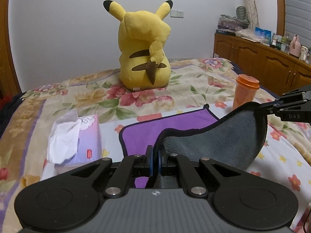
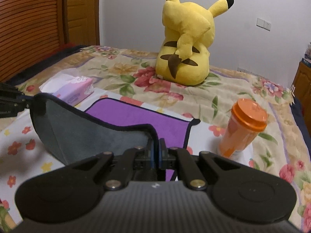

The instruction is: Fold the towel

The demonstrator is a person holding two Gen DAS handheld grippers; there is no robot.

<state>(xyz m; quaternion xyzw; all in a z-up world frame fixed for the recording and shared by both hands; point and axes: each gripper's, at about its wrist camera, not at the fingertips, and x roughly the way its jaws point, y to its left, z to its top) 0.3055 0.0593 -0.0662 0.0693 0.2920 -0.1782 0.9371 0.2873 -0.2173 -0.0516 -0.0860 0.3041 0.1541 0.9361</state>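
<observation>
i have the towel [image 1: 219, 136] pinched at its two near corners, one in each hand, and the near half is lifted off the bed [image 1: 204, 81] so its grey underside faces me while the purple top side of the far half lies flat on the flowered cover. holding both corners at about the same height keeps the raised edge taut between them, which i judge is what a clean fold away from me needs: the near edge can travel over to meet the far edge without sagging in the middle.

my left gripper [image 1: 155, 155] sits low in the centre of the left wrist view, its fingers [image 1: 149, 153] pressed nearly together with only the thickness of the dark-bound towel hem between them. my right gripper [image 2: 156, 149] is closed the same way in the right wrist view, the hem running up into the slim gap between its blue pads. each gripper also shows at the edge of the other's view, clamped on its corner.

the tissue box [image 1: 81, 136] lies at the left of the left wrist view, just beside the towel's flat part, and the orange cup [image 2: 243, 128] stands at the right of the right wrist view, near the far right corner. the yellow plush toy [image 1: 143, 46] sits well beyond, upper centre. i judge the cup is the one thing close enough to catch if the fold swings wide.
</observation>
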